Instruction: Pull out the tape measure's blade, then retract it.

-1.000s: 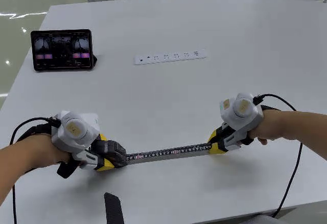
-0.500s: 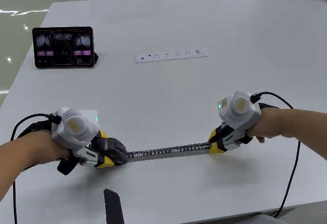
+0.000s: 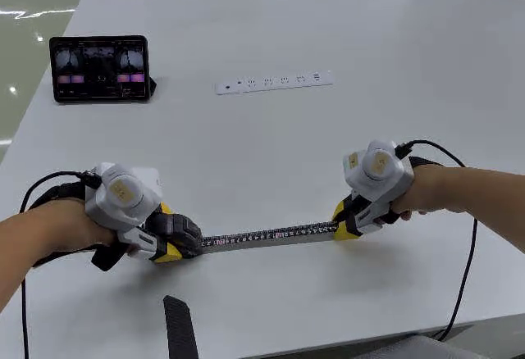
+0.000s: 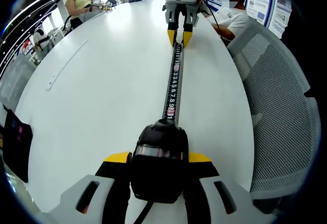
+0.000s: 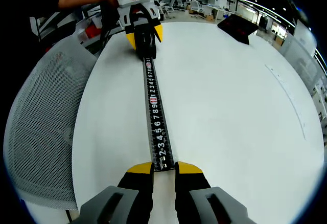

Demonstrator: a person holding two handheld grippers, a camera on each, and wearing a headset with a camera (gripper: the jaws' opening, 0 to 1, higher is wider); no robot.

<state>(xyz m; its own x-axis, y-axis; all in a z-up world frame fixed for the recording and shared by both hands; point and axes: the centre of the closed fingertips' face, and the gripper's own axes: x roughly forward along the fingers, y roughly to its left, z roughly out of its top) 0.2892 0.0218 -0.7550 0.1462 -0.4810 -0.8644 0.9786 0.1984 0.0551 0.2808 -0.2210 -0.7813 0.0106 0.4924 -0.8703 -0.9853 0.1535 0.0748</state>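
- White table (image 3: pixel 271 154): large and bare in the middle; everything here sits on it or is worked over it.
- Grey mesh chair (image 4: pixel 278 106): stands off the near edge of the table, on the person's side, apart from the work.
- People (image 4: pixel 76 1) sit in the background of the left gripper view, well beyond the far end of the table.
- Tablet (image 3: pixel 100 67): propped up at the far left of the table with its screen lit, well apart from the tape.
- White power strip (image 3: pixel 274 83): lies flat at the far middle, well apart from the tape and from both grippers.
- Left gripper (image 3: pixel 167 233): held low at the near left, jaws clamped on either side of the tape measure case (image 4: pixel 159 162), which is black and rests on the table.
- Right gripper (image 3: pixel 340 221): held low at the near right, yellow tips pinching the free end of the blade.
- Blade (image 3: pixel 267 236): pulled out and stretched straight between the two grippers, flat on the tabletop with its numbers up.
- Black cable (image 3: pixel 467 269): loops from the right gripper across the near right of the table, beside the blade and not across it.
- Black strap (image 3: pixel 180 330): lies at the near edge, just below the case and apart from it.
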